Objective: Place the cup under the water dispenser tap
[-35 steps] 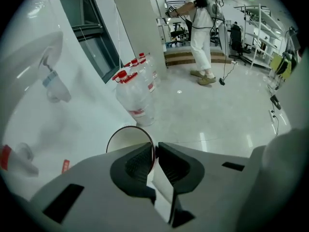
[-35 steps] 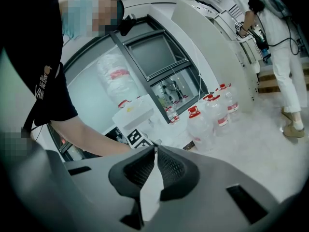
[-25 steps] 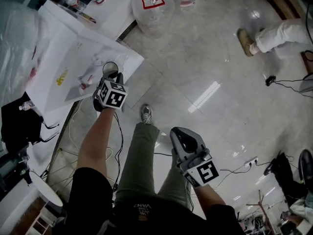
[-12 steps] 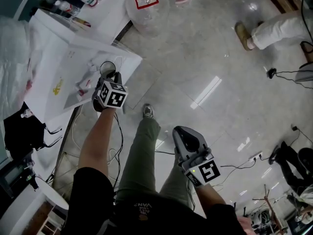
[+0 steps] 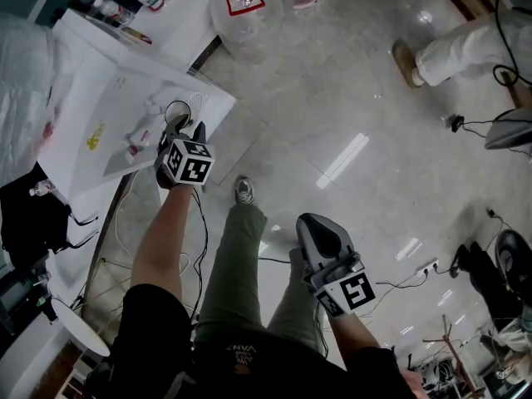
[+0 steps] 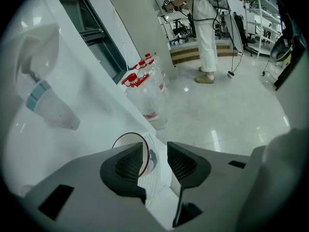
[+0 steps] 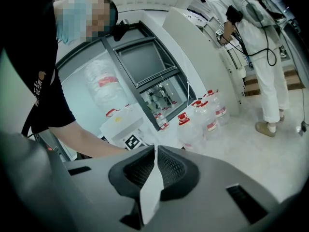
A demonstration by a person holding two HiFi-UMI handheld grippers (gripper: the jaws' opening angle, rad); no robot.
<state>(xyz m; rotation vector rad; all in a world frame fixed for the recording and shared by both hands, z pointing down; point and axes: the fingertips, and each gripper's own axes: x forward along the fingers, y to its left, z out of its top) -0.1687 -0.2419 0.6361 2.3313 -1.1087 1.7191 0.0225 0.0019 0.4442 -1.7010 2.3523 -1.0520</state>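
Now the left gripper has just been opening: its jaws stand apart, with the rim of the cup between them, unpressed. Cup sits upright by the dispenser tray's corner. Right gripper jaws are pressed together.

A glossy, pale tiled floor is reflecting the ceiling lights as bright streaks. Large clear jugs with red caps are standing clustered near the wall. A person in white is standing at the far side, in front of white shelves. A black cable is trailing across the floor, and a power strip is lying nearer. Dark-framed windows are lining the wall behind the jugs.
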